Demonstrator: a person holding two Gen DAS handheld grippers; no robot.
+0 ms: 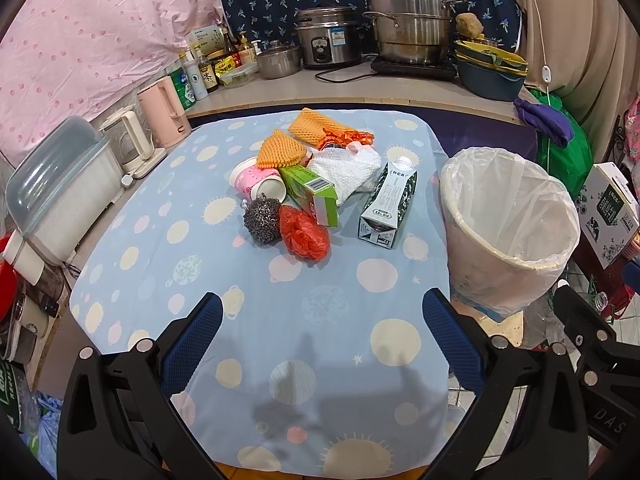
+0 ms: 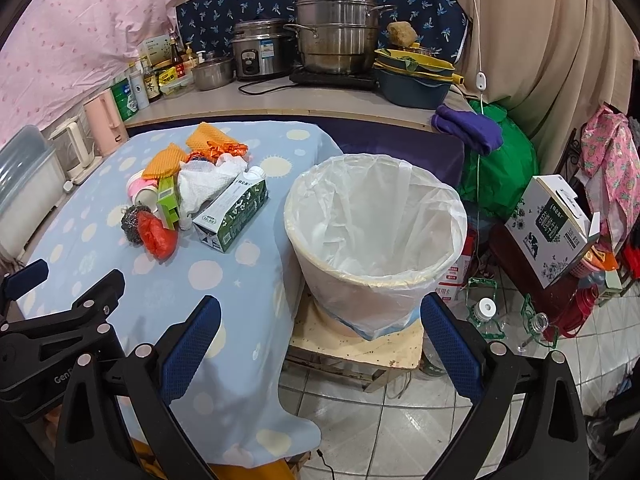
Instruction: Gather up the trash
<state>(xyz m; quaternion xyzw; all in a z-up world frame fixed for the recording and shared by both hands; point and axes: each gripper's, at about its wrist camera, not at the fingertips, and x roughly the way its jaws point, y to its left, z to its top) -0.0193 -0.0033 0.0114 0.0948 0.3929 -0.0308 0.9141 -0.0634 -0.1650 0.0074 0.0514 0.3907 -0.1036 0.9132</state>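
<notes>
A heap of trash lies mid-table on the blue patterned cloth (image 1: 304, 312): a milk carton (image 1: 387, 205), a green box (image 1: 311, 193), a red plastic bag (image 1: 303, 233), a steel scourer (image 1: 262, 218), paper cups (image 1: 256, 182), orange foam nets (image 1: 278, 149) and white wrap (image 1: 347, 173). The carton (image 2: 231, 210) and red bag (image 2: 159, 235) also show in the right wrist view. A white bin (image 2: 374, 240) lined with a clear bag stands on a stool right of the table. My left gripper (image 1: 322, 326) hangs open above the near cloth. My right gripper (image 2: 320, 330) is open before the bin.
Kettles (image 1: 158, 114) and a plastic container (image 1: 60, 192) line the table's left edge. Pots (image 1: 408, 16), a rice cooker (image 1: 330, 36), bowls (image 1: 490, 66) and bottles fill the back counter. A carton box (image 2: 554, 222), a green bag (image 2: 500, 168) and bottles (image 2: 484, 312) crowd the tiled floor.
</notes>
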